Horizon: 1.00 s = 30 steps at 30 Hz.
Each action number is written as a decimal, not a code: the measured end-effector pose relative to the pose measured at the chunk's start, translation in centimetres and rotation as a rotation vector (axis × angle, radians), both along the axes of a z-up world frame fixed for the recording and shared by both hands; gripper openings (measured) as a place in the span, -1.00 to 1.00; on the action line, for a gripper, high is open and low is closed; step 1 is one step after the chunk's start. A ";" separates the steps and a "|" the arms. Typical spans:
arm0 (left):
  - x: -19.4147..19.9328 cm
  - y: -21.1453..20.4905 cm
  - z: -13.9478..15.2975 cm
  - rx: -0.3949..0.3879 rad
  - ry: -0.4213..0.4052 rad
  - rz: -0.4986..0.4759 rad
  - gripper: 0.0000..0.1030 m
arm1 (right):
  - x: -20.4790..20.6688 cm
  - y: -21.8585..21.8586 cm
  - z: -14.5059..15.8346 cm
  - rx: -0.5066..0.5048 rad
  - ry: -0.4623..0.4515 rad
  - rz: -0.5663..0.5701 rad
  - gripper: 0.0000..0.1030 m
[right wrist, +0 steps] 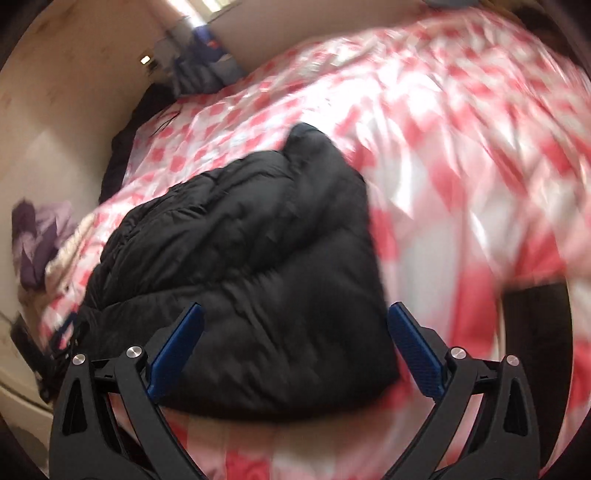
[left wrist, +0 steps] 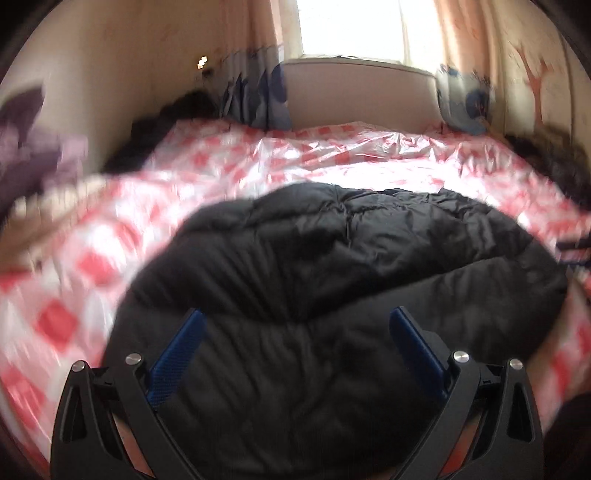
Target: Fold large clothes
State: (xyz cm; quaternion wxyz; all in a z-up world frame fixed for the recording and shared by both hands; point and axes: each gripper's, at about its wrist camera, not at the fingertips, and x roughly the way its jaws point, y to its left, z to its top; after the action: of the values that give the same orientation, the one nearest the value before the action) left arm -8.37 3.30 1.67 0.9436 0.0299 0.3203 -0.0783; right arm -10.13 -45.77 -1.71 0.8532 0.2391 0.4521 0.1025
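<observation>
A black puffer jacket [left wrist: 332,280] lies in a folded heap on the red and white checked bed cover [left wrist: 229,158]. My left gripper [left wrist: 297,321] is open and empty, hovering just above the jacket's near part. The jacket also shows in the right wrist view [right wrist: 251,236]. My right gripper [right wrist: 295,314] is open and empty above the jacket's near right edge, with its right finger past that edge over the cover [right wrist: 443,147]. Both views are blurred by motion.
A wall with a bright window [left wrist: 351,29] and patterned curtains [left wrist: 255,96] stands behind the bed. Purple cloth [left wrist: 26,147] lies at the left. Dark items lie along the bed's far left [left wrist: 173,110] and right edges [left wrist: 546,158].
</observation>
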 end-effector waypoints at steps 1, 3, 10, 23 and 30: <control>-0.6 1.6 0.1 -0.078 0.020 0.032 0.87 | -0.8 -1.1 -0.8 0.060 0.023 -0.023 0.86; -2.0 5.8 0.1 -0.281 0.069 0.120 0.87 | -2.1 -2.9 -2.3 0.203 0.056 -0.054 0.87; -3.8 11.5 -2.4 -0.541 0.199 0.242 0.87 | -2.9 -4.8 -3.8 0.408 0.066 -0.075 0.87; -1.5 6.3 -3.8 -0.334 0.164 0.208 0.81 | -0.2 -2.1 -4.1 0.326 0.027 -0.031 -0.23; -1.5 5.1 -3.6 -0.203 0.136 0.221 0.69 | -1.6 -1.2 -3.4 0.289 -0.042 -0.017 -0.55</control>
State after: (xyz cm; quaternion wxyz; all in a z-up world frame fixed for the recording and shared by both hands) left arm -9.86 8.40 -1.97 0.9207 -0.1066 0.3753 -0.0077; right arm -11.76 -47.01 -5.10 0.8198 0.3612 0.4128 0.1643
